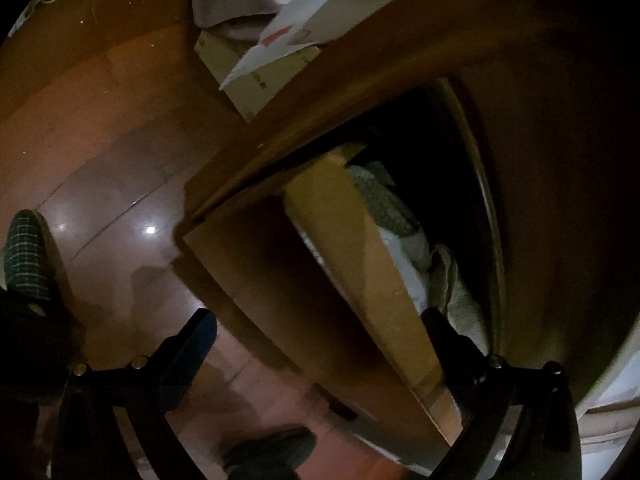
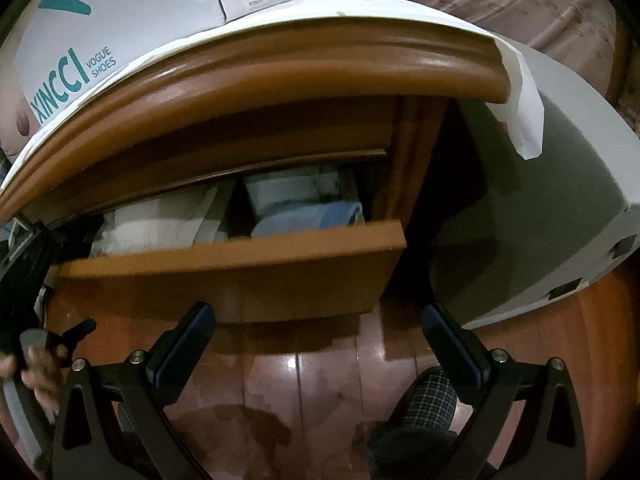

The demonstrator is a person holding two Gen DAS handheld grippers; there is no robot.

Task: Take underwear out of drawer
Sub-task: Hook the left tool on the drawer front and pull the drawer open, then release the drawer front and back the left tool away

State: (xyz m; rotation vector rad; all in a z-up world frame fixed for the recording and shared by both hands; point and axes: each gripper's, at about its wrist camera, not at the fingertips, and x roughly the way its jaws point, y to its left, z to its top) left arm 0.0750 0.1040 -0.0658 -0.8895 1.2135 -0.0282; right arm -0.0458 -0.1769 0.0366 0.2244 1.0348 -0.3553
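With the drawer (image 2: 240, 268) part-open at frame centre, both the left gripper (image 1: 320, 336) and right gripper (image 2: 320, 328) gape wide and empty; reaching the folded underwear (image 2: 304, 216) likely comes next.

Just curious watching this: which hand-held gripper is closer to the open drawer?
Left. The left hand-held gripper straddles the drawer front, one finger by the clothes. The right hand-held gripper hangs open in front, above the floor.

black fingers (image 2: 188, 344) with blue pads, silver screws; plaid slippers (image 2: 432, 400)
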